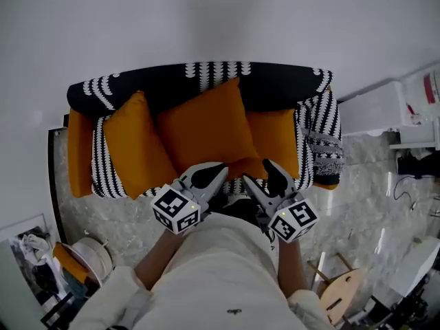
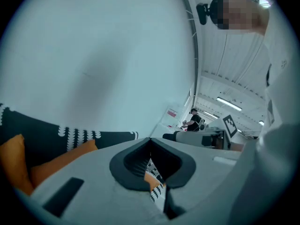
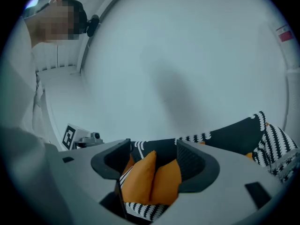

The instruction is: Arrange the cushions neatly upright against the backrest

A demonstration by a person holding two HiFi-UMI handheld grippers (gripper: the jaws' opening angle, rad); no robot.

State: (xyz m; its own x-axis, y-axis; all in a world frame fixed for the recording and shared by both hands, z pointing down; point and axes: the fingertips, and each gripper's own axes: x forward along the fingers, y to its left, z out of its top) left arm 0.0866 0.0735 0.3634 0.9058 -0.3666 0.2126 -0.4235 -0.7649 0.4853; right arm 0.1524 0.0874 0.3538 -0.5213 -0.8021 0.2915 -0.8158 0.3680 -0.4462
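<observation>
The sofa has a black and white patterned backrest and orange cushions. A large centre cushion leans on the backrest, tilted. The left cushion stands on edge by the left armrest. The right cushion lies lower, by the right armrest. My left gripper is shut at the centre cushion's lower edge; in its own view the left gripper shows nothing clamped. My right gripper is open in front of the seat. Between the right gripper's spread jaws two orange cushions appear farther off, untouched.
A white wall rises behind the sofa. A white cabinet stands to the right and a wooden stool on the marble floor at lower right. A white round basket sits at lower left. A distant person is in the background.
</observation>
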